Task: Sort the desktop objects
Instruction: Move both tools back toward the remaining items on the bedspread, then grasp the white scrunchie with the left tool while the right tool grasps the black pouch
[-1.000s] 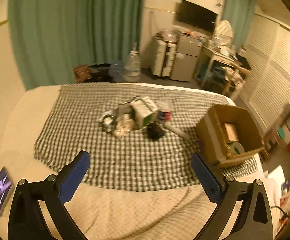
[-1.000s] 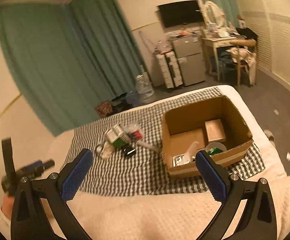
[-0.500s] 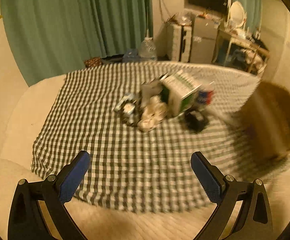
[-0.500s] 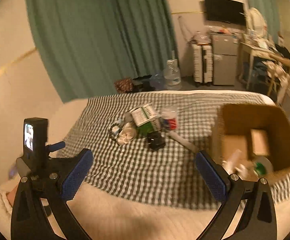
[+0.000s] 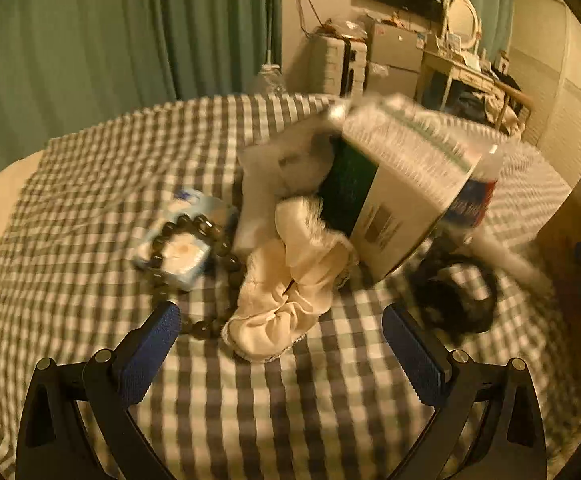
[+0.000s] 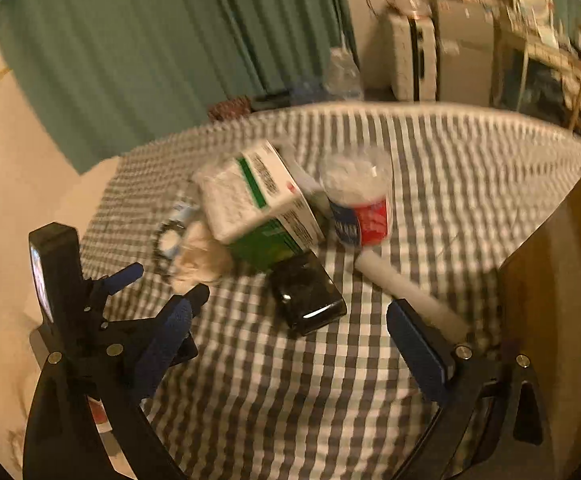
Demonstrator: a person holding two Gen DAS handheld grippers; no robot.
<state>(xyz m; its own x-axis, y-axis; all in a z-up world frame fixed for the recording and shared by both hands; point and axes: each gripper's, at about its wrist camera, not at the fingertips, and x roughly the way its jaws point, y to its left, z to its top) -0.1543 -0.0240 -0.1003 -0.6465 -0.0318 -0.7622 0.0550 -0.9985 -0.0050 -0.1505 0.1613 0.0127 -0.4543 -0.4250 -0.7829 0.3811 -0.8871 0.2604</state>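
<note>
Left wrist view, nearest first: the left gripper [image 5: 280, 344] hangs low over the checked cloth [image 5: 90, 208], its blue-padded jaws spread wide apart and holding nothing, pointing forward at the pile. Just beyond the gap lies a crumpled cream cloth [image 5: 290, 280], its long axis running away from the camera toward the pile, its near end between the jaw tips but touching neither. To its left a string of dark beads [image 5: 194, 232] loops round a small pale-blue packet [image 5: 182, 248]. Behind the cloth a green-and-white carton [image 5: 394, 184] lies tilted, its long axis slanting from upper left down to lower right. A red-and-blue labelled cup [image 5: 474, 200] stands just beside its right end, and a dark object [image 5: 454, 296] sits on the checks to the right, too blurred to make out further. Right wrist view: the right gripper [image 6: 290, 340] also has its jaws wide apart and empty, aimed at a black glossy block [image 6: 306, 296] that lies flat just ahead, its long axis angled from upper left to lower right. A white tube [image 6: 406, 288] lies past the right jaw, slanting up-left toward the cup. On the left the other gripper is seen from the side, with a small screen [image 6: 36, 276] mounted on it. At the right edge is the brown wall of a cardboard box [image 6: 558, 280]. Farthest off hang green curtains [image 6: 150, 60].
</note>
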